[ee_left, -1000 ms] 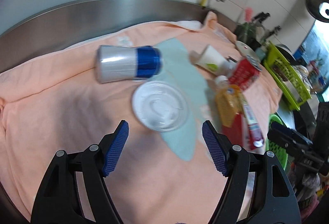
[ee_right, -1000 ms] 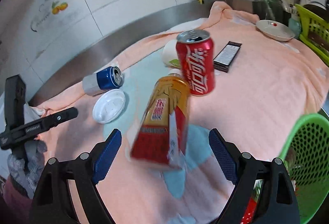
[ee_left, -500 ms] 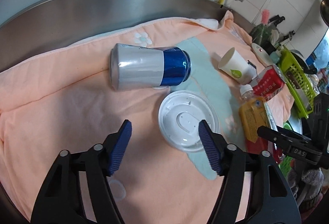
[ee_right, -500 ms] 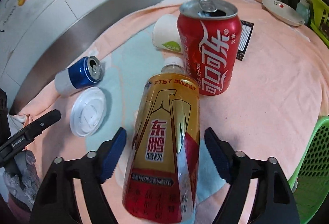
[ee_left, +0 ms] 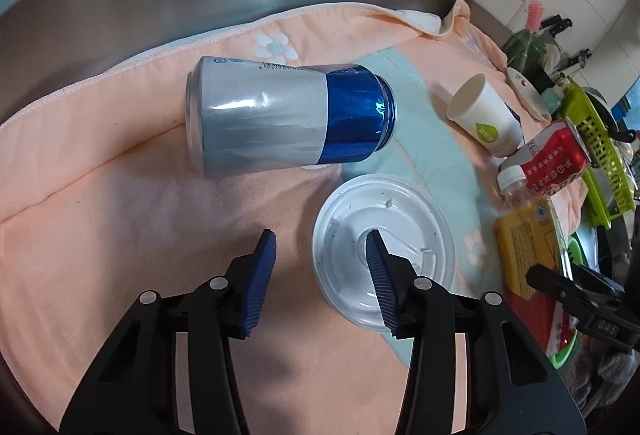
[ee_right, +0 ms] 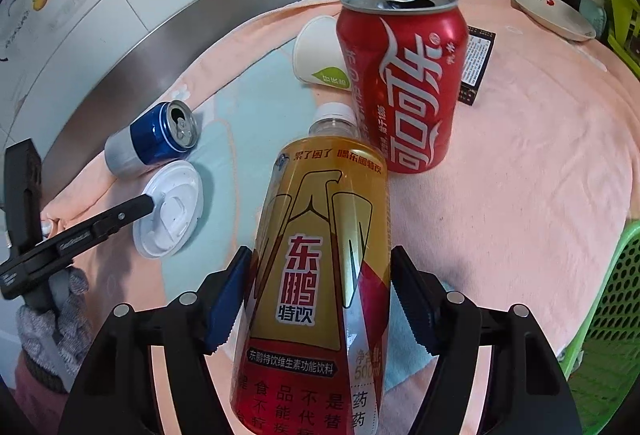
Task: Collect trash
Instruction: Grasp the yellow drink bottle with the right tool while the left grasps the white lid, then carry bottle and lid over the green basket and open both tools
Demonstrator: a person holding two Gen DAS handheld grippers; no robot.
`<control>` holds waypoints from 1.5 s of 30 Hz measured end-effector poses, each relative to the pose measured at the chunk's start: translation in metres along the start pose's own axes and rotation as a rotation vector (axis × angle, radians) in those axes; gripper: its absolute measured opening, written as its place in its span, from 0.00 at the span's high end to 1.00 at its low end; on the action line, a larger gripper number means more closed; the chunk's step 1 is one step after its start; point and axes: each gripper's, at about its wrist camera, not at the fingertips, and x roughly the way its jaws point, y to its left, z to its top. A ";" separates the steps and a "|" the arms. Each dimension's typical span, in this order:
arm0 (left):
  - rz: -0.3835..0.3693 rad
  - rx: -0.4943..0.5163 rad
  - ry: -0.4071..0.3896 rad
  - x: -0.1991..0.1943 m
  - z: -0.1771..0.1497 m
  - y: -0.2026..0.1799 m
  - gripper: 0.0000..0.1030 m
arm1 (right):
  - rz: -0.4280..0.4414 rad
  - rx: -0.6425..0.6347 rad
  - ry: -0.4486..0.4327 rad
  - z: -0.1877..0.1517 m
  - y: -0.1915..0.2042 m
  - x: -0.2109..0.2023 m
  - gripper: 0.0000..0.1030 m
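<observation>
The left gripper [ee_left: 320, 247] is closing astride the lid [ee_left: 384, 251] rim; a flat lid's easily missed. The right gripper [ee_right: 320, 291] is closing on the bottle [ee_right: 320, 275], which could get squirted out.

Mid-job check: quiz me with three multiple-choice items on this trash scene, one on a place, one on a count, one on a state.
1. What sits between the right gripper's fingers?
A. the yellow drink bottle
B. the paper cup
C. the white lid

2. How many drink cans lie or stand on the peach towel?
A. one
B. two
C. four

3. How is the red can placed?
A. crushed flat
B. lying on its side
C. upright, its tab end open

Answers:
1 A: the yellow drink bottle fills the gap between the closing pads.
2 B: the red can and the blue and silver can.
3 C: its opened top faces up in the right wrist view.
</observation>
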 end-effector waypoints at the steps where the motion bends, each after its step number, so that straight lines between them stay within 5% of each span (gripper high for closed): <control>1: 0.001 0.005 0.003 0.001 0.000 -0.001 0.62 | 0.007 0.004 -0.003 -0.001 -0.001 -0.002 0.35; 7: 0.008 0.015 0.018 0.007 0.000 -0.006 0.69 | 0.051 0.029 -0.003 -0.006 -0.007 -0.005 0.35; 24: -0.015 0.026 0.034 0.004 0.003 -0.008 0.71 | -0.024 -0.027 0.057 0.015 0.012 0.010 0.29; 33: -0.018 0.022 0.042 0.009 0.002 -0.007 0.71 | -0.034 0.004 0.072 0.019 0.008 0.019 0.35; 35: -0.013 0.033 0.033 0.007 0.001 -0.008 0.75 | -0.029 0.002 0.063 0.015 0.007 0.016 0.35; 37: -0.015 0.032 0.032 0.005 0.000 -0.007 0.94 | -0.014 0.006 0.051 0.011 0.006 0.011 0.36; 45: -0.085 0.006 0.000 -0.018 -0.012 -0.010 0.96 | 0.084 0.048 -0.048 -0.013 -0.009 -0.030 0.36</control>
